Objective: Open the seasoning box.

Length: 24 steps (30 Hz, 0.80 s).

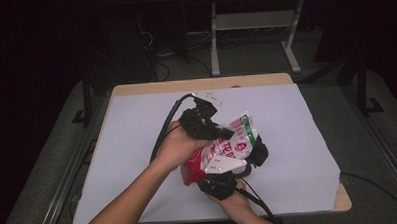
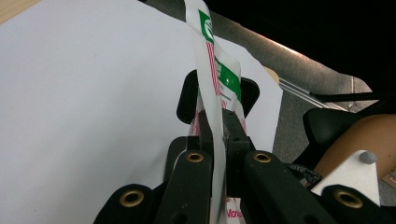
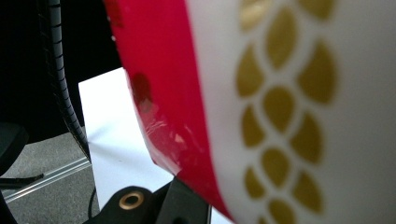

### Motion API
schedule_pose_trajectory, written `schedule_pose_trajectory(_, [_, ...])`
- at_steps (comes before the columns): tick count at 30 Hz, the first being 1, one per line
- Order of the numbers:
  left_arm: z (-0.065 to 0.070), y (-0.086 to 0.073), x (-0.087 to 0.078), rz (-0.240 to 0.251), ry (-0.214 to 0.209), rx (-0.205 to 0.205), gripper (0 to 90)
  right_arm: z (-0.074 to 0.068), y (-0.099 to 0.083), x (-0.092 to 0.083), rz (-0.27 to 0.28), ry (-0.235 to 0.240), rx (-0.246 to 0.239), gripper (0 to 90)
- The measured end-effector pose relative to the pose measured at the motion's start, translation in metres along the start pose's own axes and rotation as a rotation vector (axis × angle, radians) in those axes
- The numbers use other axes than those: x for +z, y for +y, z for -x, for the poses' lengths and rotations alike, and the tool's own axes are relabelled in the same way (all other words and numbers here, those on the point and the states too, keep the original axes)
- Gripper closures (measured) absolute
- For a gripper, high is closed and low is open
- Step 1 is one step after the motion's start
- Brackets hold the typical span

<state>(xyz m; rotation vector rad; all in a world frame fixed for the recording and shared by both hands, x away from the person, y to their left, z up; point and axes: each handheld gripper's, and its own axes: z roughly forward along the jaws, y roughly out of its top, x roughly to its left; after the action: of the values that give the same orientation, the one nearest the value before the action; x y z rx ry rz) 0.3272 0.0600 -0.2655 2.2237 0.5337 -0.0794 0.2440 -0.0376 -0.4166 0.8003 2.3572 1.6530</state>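
The left gripper has its jaws pressed together on a thin edge of the plastic bag; in the left gripper view the film runs between the two black jaws and stands up above them, white w/ a green patch and red stripes. The right gripper also pinches the bag: in the right gripper view the bag sits very close to the camera, a red band beside a white area w/ gold oval marks, blurred, and the jaw tips are hidden behind it, so the grip point itself I cannot see there. In the high view the bag is held between both grippers, lifted a bit above the table, approx. in the middle of it and toward the near edge. Its white-green end points far and right, its red end points near and left. The left hand wraps the left gripper body from the left side, and a black cable goes from it in a curve to the far side. The right hand holds the right gripper from below, at the near edge, and the grey three-cornered plate on top of it touches the bag in this view. The table is covered w/ a white sheet, w/ a wooden rim showing at the far edge and at the near right corner. Beyond it is grey floor and the white legs of another table frame.
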Motion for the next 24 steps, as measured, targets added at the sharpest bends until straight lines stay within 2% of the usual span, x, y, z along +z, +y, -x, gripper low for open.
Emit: schedule_pose_trajectory(24, [-0.0006, -0.0008, 0.0018, 0.002, -0.002, -0.001, 90.0, 0.0004, -0.0006, 0.0006, 0.0, 0.0, 0.0, 90.0])
